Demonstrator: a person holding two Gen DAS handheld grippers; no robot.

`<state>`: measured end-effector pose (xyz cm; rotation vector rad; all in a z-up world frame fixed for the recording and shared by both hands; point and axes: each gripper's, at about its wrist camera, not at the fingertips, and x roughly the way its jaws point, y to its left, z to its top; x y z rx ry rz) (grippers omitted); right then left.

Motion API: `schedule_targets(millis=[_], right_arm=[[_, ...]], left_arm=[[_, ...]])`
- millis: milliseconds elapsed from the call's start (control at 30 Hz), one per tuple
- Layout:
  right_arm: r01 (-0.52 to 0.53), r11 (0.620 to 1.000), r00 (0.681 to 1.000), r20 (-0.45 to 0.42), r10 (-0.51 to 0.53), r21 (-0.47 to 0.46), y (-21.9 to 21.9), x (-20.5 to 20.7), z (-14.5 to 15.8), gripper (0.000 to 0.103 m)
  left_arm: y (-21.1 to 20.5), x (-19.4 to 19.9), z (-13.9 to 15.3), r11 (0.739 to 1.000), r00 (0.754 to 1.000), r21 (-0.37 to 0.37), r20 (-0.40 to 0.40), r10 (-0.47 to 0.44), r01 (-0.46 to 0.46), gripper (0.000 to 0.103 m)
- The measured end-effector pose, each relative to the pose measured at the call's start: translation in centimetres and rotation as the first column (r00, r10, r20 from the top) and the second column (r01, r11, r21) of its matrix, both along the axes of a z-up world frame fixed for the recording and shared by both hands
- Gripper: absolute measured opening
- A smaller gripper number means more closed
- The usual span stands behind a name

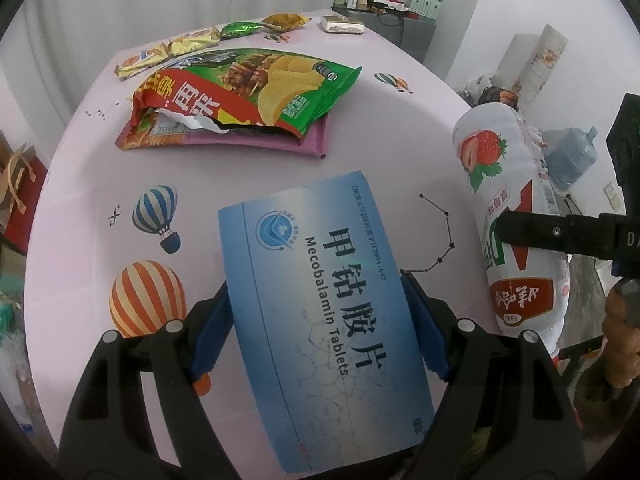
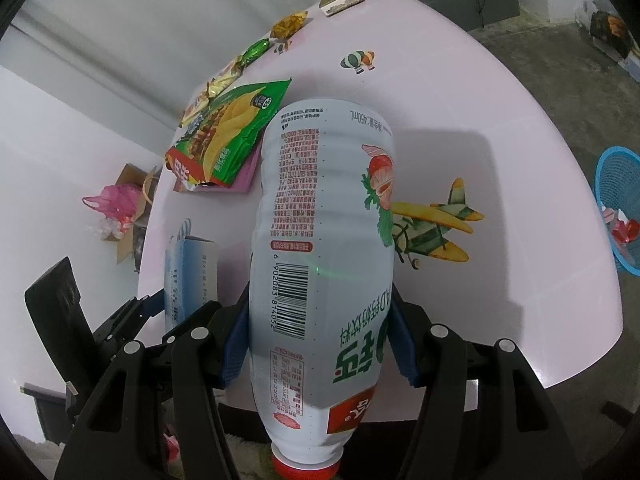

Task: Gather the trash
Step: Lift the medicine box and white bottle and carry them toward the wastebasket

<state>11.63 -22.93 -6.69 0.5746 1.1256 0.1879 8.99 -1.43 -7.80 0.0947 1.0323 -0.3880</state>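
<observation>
Blue cardboard, a flat tablet box (image 1: 324, 316), is clamped across its width in the left hand-held gripper (image 1: 320, 336); its long axis runs forward along the fingers, toward the upper middle of the left view, and it appears lifted above the pink counter (image 1: 380, 128). A white strawberry-drink bottle (image 2: 324, 264) is gripped at mid-body by the right hand-held gripper (image 2: 320, 340), cap toward the camera at the bottom of the frame, base pointing forward.

More trash is left on the counter: a chip bag (image 1: 244, 92), torn open, lies on a purple packet in the upper left of the left view, with small wrappers (image 1: 180, 48) and a small carton (image 1: 342, 24) beyond it near the far edge. A blue basket (image 2: 618, 208), which seems to be the bin, is seen on the floor at the right edge of the right view, cut off by the frame. It lies to the right of the bottle, so the right hand is judged the nearer; the box would have to cross over.

The bottle's cap is partly cut off, the basket's contents are hard to make out, and the box's near end is hidden between the fingers.
</observation>
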Motion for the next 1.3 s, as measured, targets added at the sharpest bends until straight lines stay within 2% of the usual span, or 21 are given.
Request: schedule_targets(millis=[1300], right_arm=[[0.063,0.995,0.997,0.031,-0.066,0.073,-2.2,-1.6,-0.2,0.058]], left_arm=[[-2.8,-0.6,1.1,0.998,0.998,0.030,0.031,-0.051,0.050,0.074]])
